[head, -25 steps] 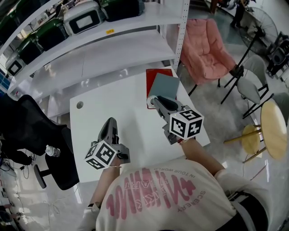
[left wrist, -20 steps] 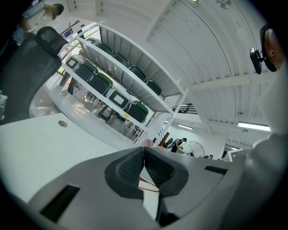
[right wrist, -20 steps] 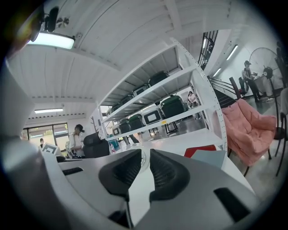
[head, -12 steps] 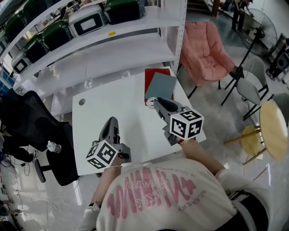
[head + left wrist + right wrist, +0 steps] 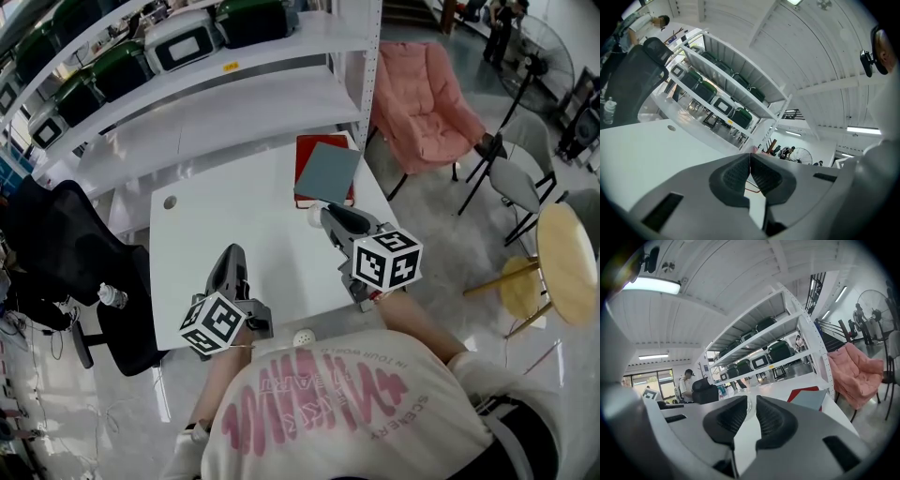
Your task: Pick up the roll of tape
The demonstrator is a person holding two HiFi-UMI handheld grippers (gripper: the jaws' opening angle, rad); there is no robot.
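The right gripper (image 5: 326,216) is reaching over the far right part of the white worktop (image 5: 234,220). Its jaws are pinching the thin wall of the roll of tape (image 5: 311,218). In the right gripper view, the right gripper (image 5: 751,401) is showing only a slim gap between the jaws, and a sliver of the pale roll of tape (image 5: 749,405) is showing in that gap at the tips. From the head view, the roll is sitting just on the near side of a red book (image 5: 303,159), which is lying at the worktop's far right corner with a grey notebook (image 5: 328,172) on top of it. Whether the roll is resting on the worktop or is clear of it cannot be told.

The left gripper (image 5: 231,255) is hanging over the near left part of the worktop, well apart from the roll. In its own view, the left gripper (image 5: 750,157) is keeping its jaws pressed together at the tips with nothing between them.

A white shelving rack (image 5: 234,103) is standing beyond the far edge, a pink chair (image 5: 422,103) is standing to the right, and a black office chair (image 5: 66,253) is standing to the left.
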